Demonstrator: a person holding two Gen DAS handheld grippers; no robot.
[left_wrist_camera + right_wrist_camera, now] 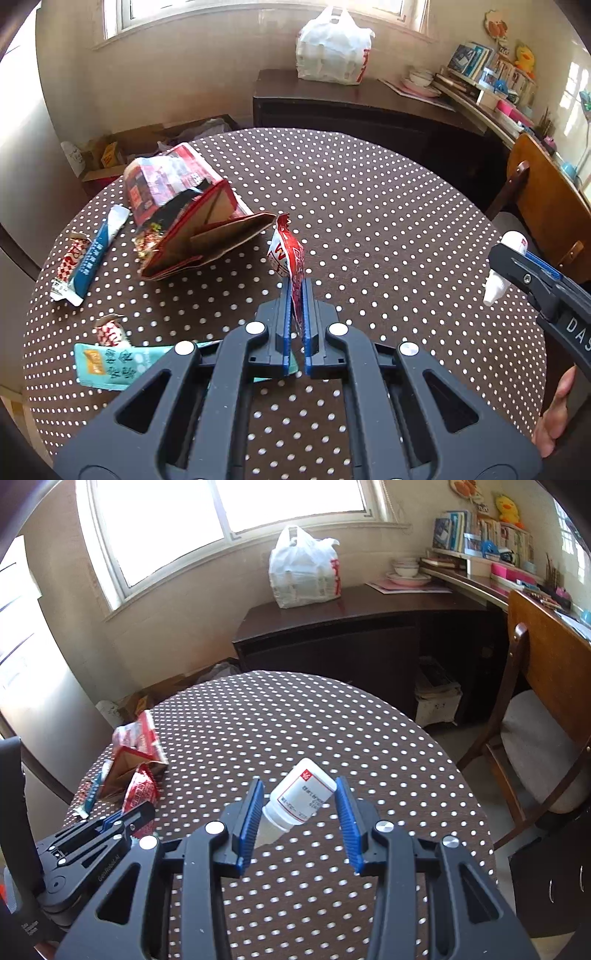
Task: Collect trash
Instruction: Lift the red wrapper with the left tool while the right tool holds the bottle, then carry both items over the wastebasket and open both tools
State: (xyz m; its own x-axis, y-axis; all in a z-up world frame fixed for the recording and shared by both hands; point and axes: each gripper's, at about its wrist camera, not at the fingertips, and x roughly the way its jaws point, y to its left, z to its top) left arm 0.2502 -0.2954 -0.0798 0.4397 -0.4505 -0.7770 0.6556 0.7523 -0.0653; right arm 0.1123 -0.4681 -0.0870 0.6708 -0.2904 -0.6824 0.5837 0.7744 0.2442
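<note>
Near the desk's middle, your left tool (295, 291) pinches the red wrapper (288, 254) upright; your right tool (299, 805) holds the bottle (301, 797); the box (177, 206) lies up-left, nearest your left

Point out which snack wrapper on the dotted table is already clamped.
The red-and-white crinkled foil wrapper, pinched upright in the left hand-held gripper. The teal flat pouch and the blue-and-white stick sachet lie loose on the tablecloth.
</note>
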